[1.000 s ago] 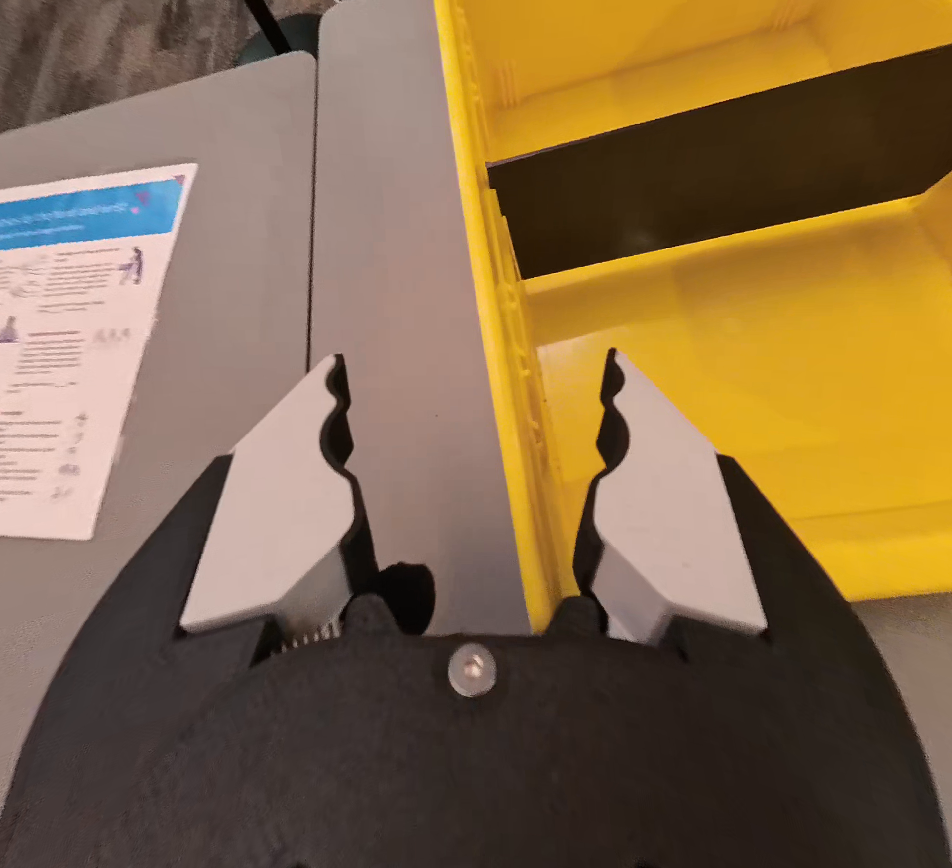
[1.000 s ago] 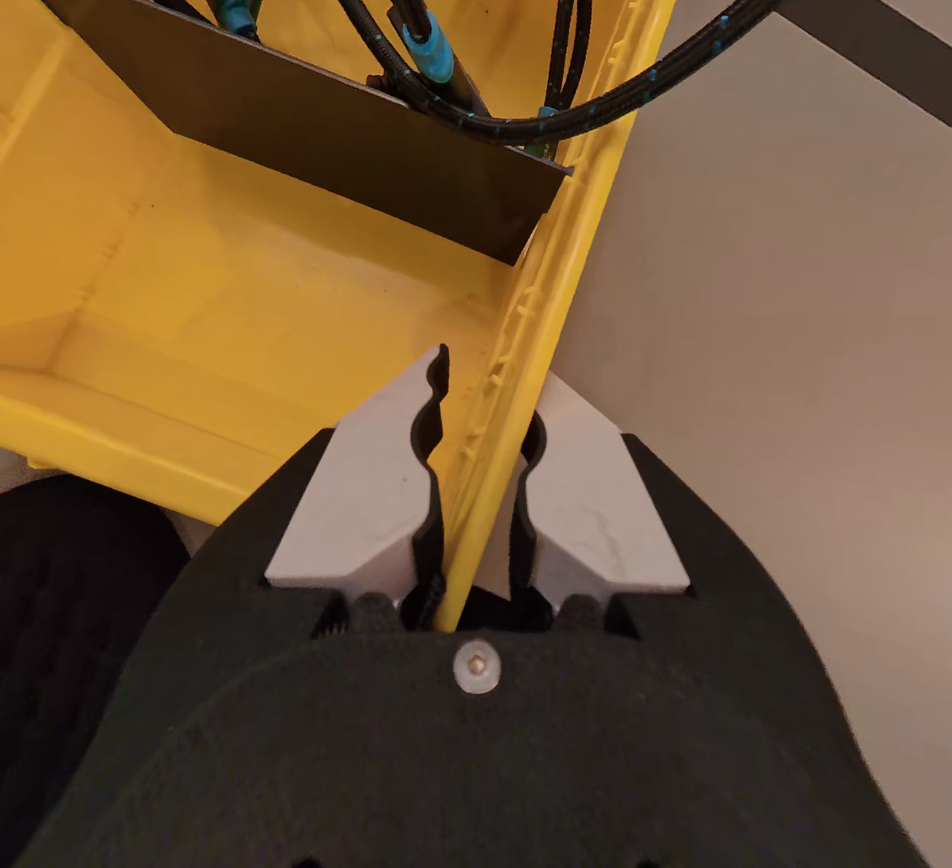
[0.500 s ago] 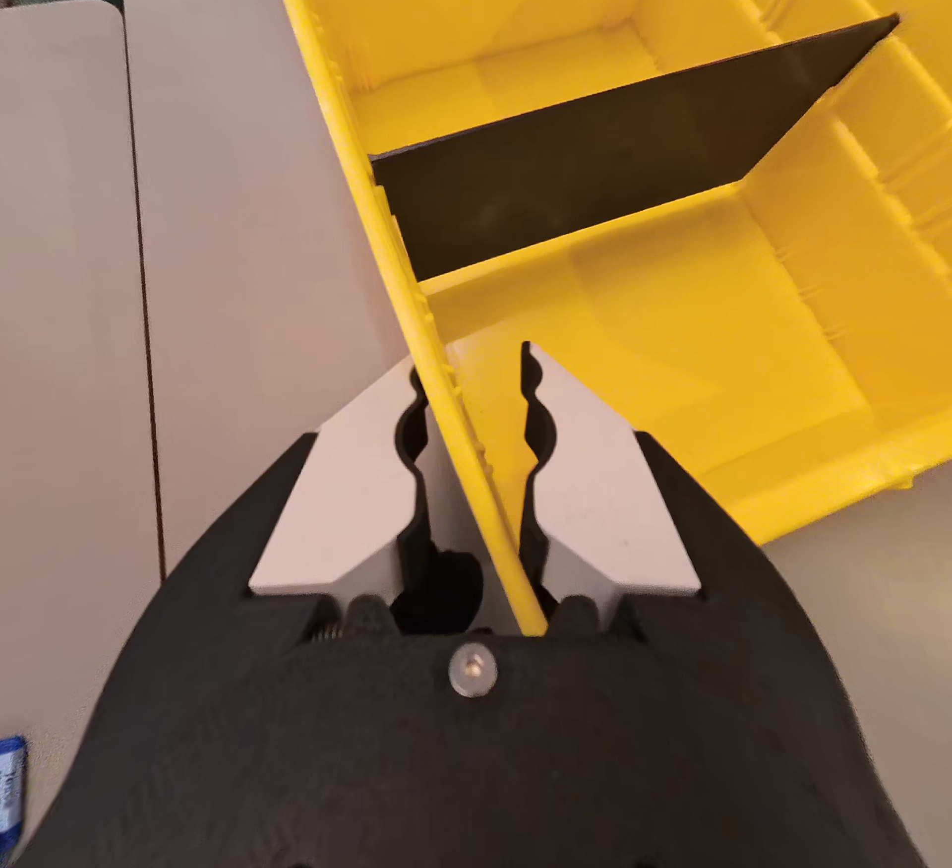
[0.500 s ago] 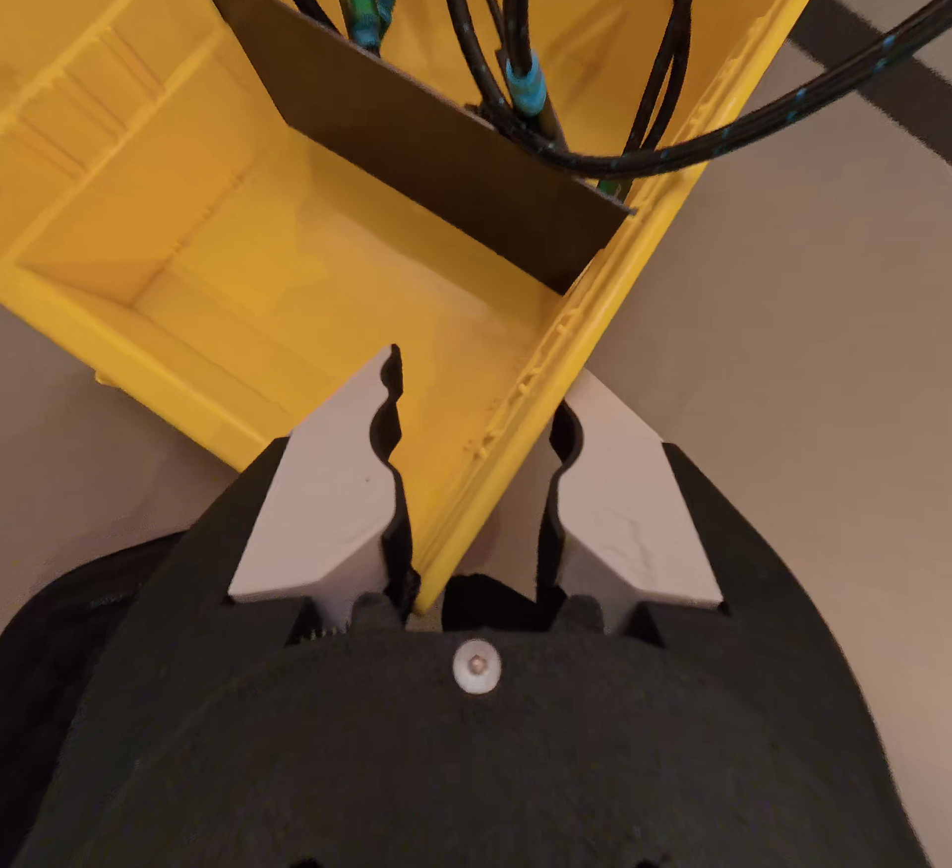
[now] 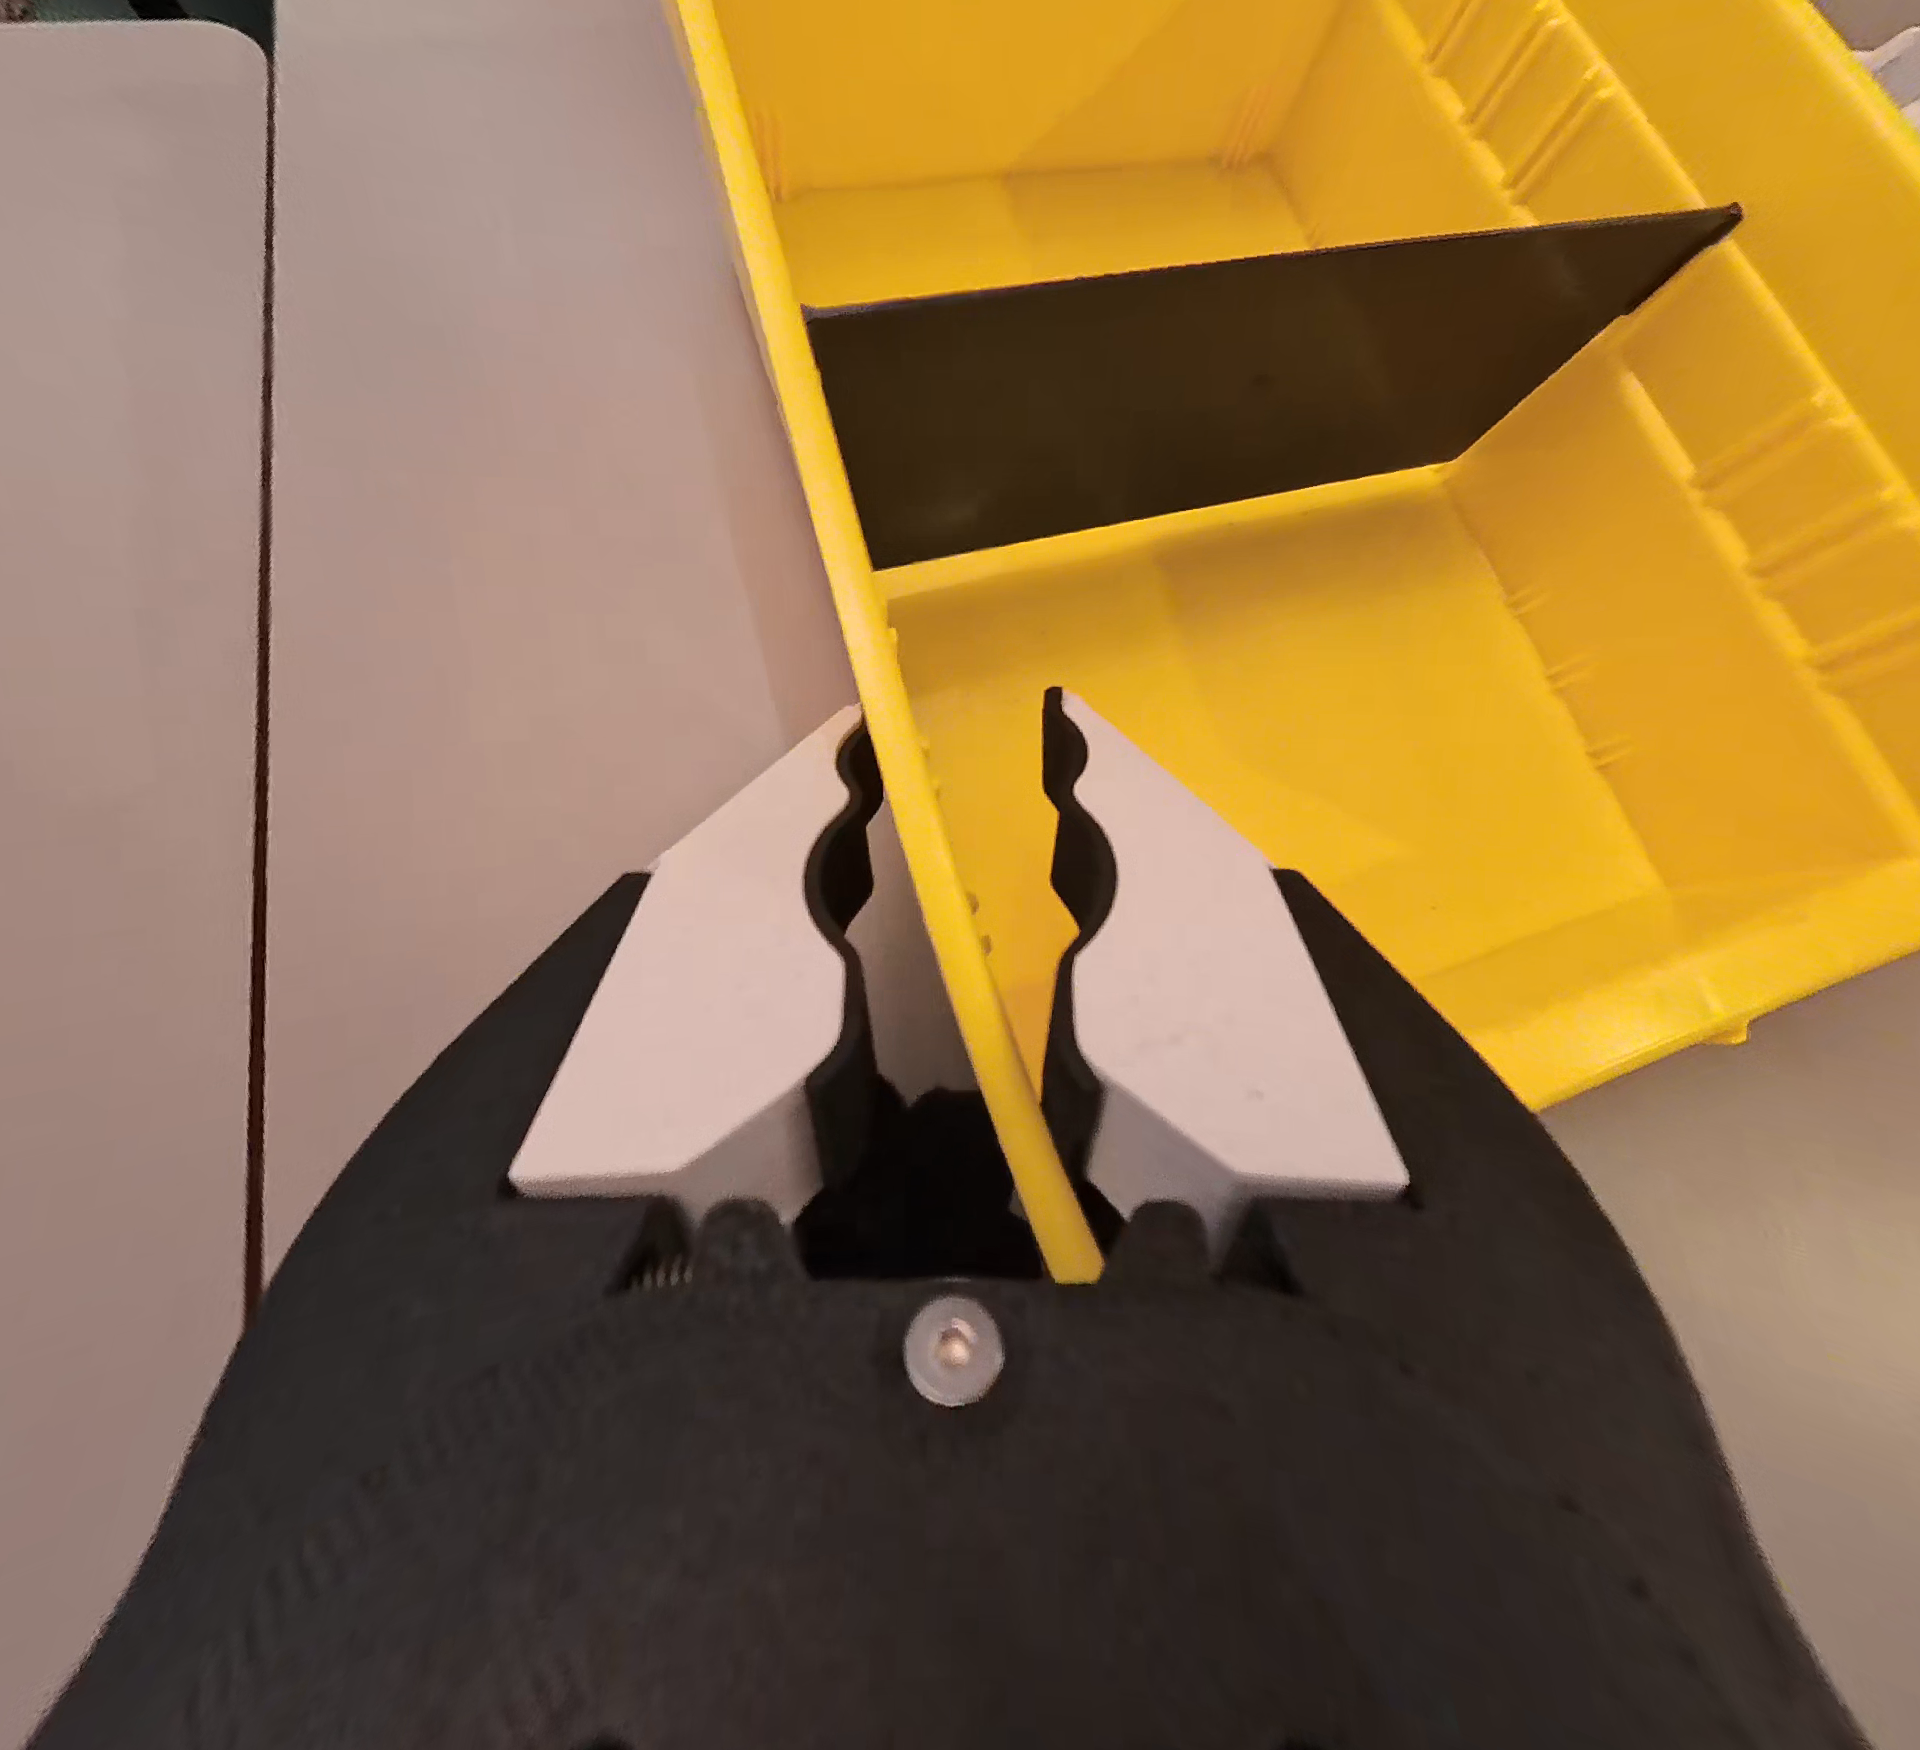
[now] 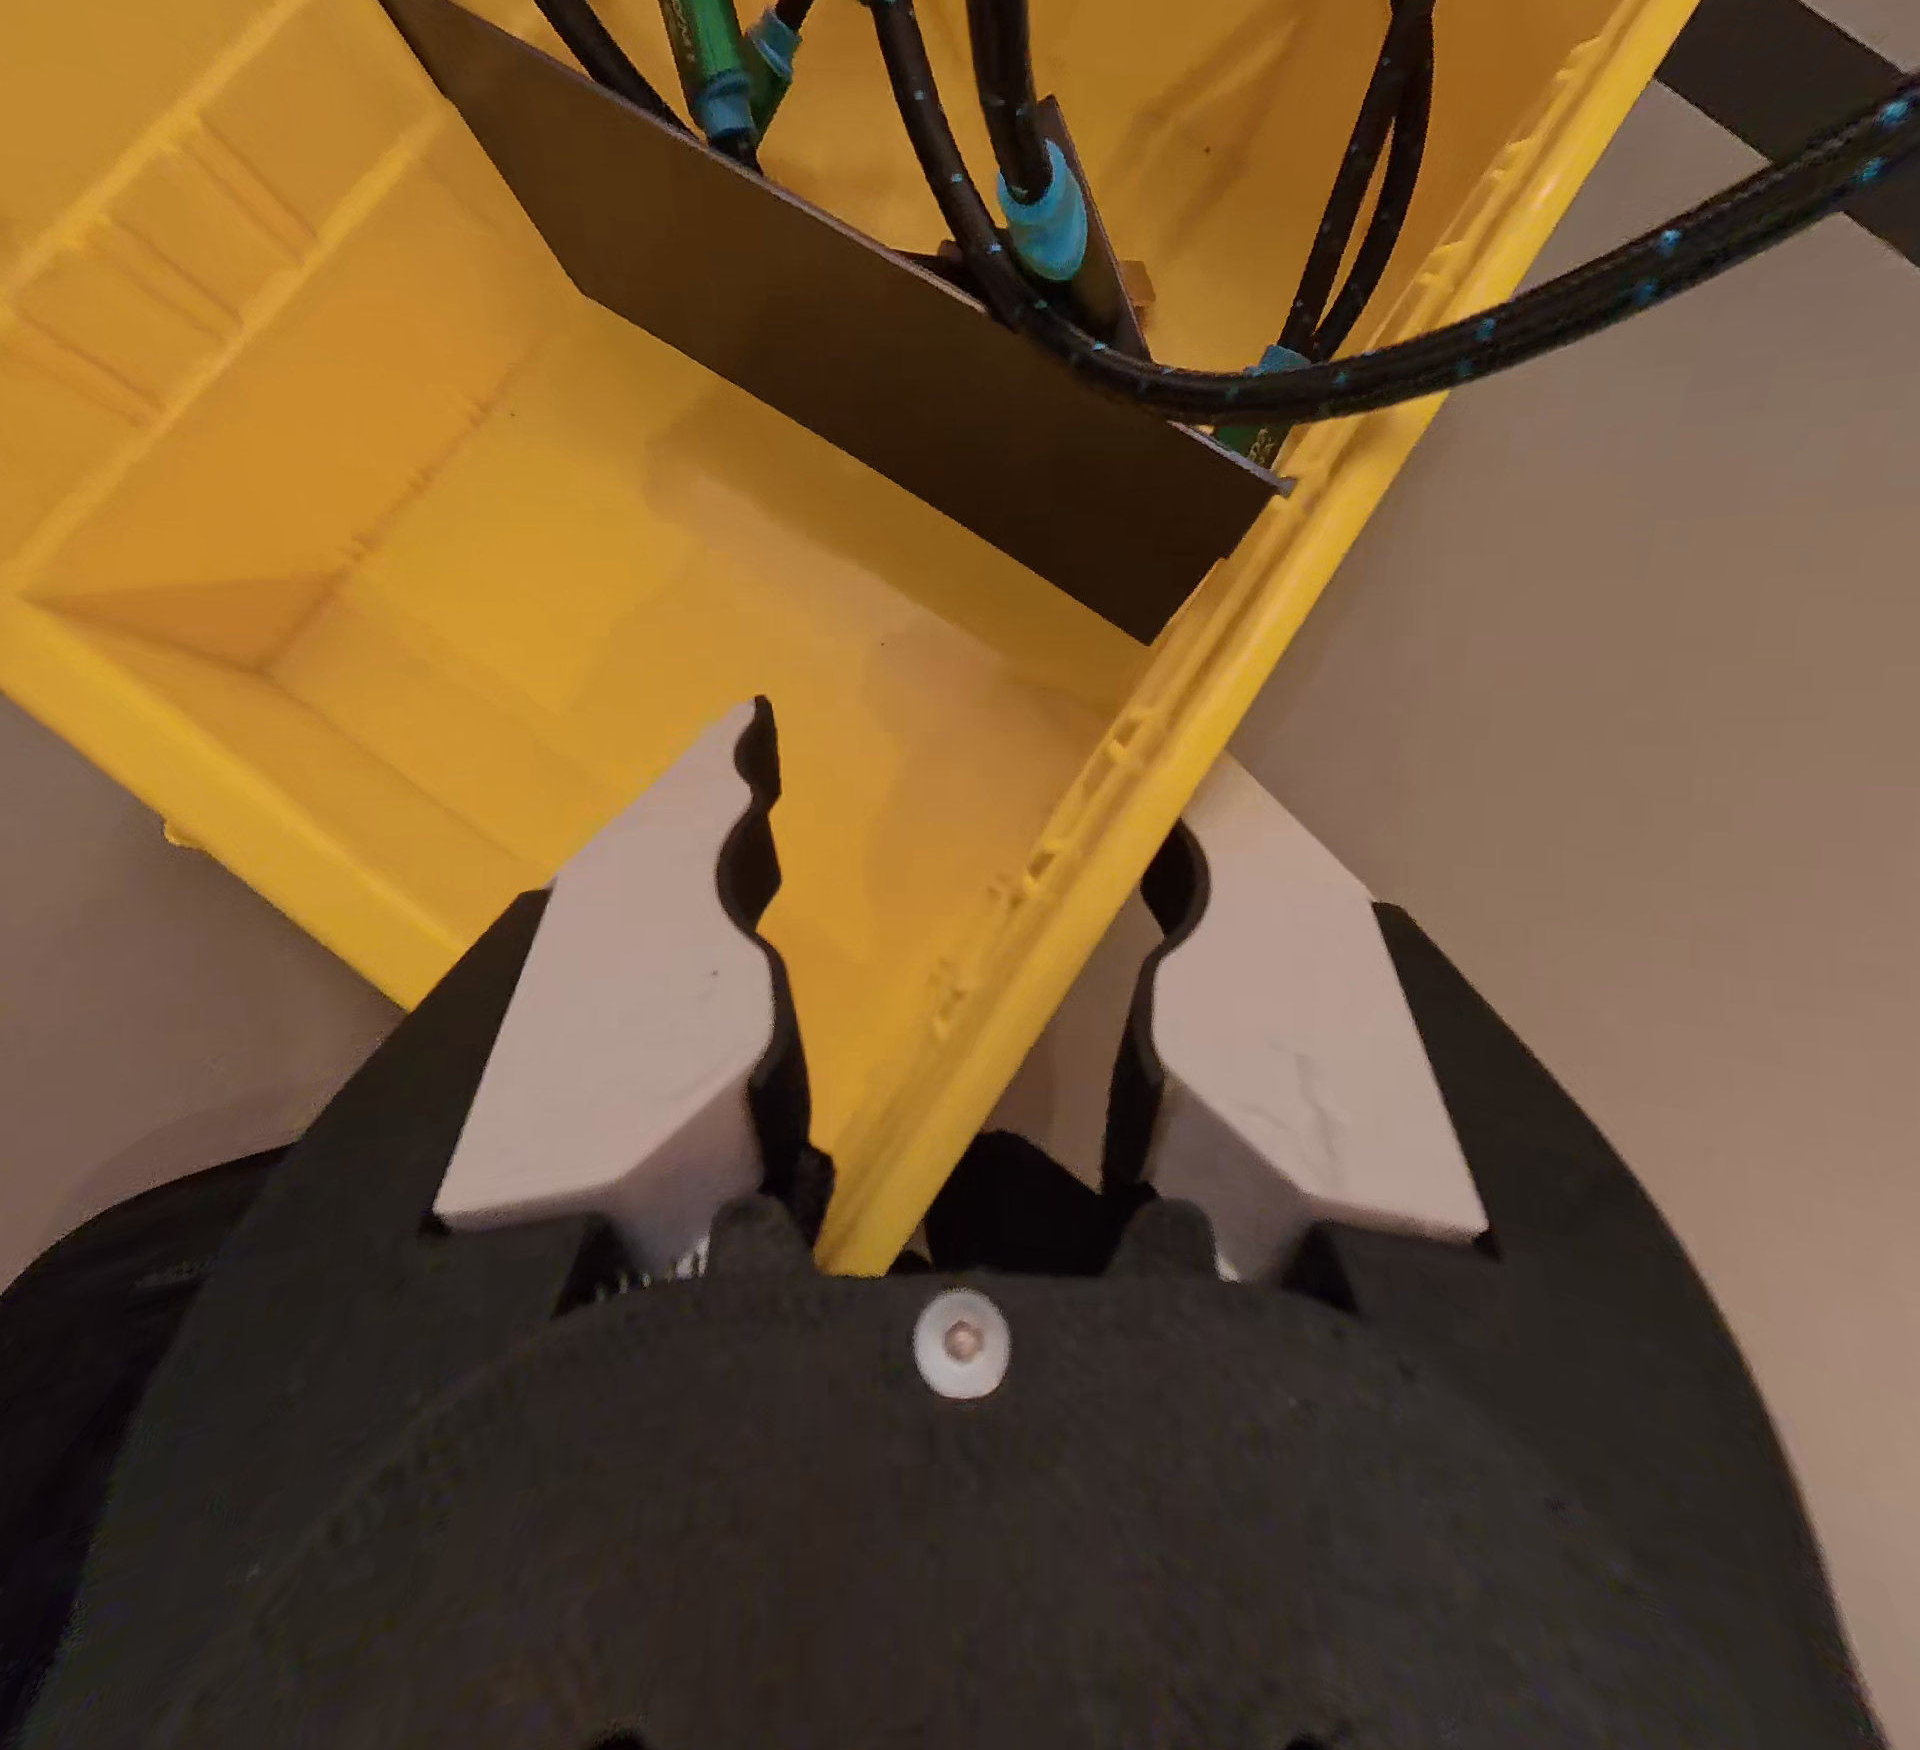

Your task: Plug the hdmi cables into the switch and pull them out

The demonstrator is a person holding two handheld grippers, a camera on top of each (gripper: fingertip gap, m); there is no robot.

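Across both wrist views I see one yellow bin (image 5: 1195, 90) on the grey desk (image 5: 499, 350), split by a black divider (image 5: 1195, 412). My left hand-held gripper (image 5: 954, 713) straddles the bin's left side wall: the rim runs up between the fingers, close against the right one and meeting the left only near its tip, with a gap beside it lower down, so I judge the wall loosely bracketed rather than pinched. My right hand-held gripper (image 6: 977, 755) straddles the opposite wall the same way, parted wider, with the rim passing through free space and clamped by nothing.

The hdmi cables (image 6: 1039, 142), black braided with green and teal connector ends, lie in the compartment beyond the divider, straight ahead of the right hand-held gripper and up the frame. One strand (image 6: 1558, 318) trails out over the rim to the right. A dark block at the top edge may be the switch; I cannot tell. The cables' long axes run mostly along my line of approach, and I judge the right hand nearer, needing to clear the divider first.
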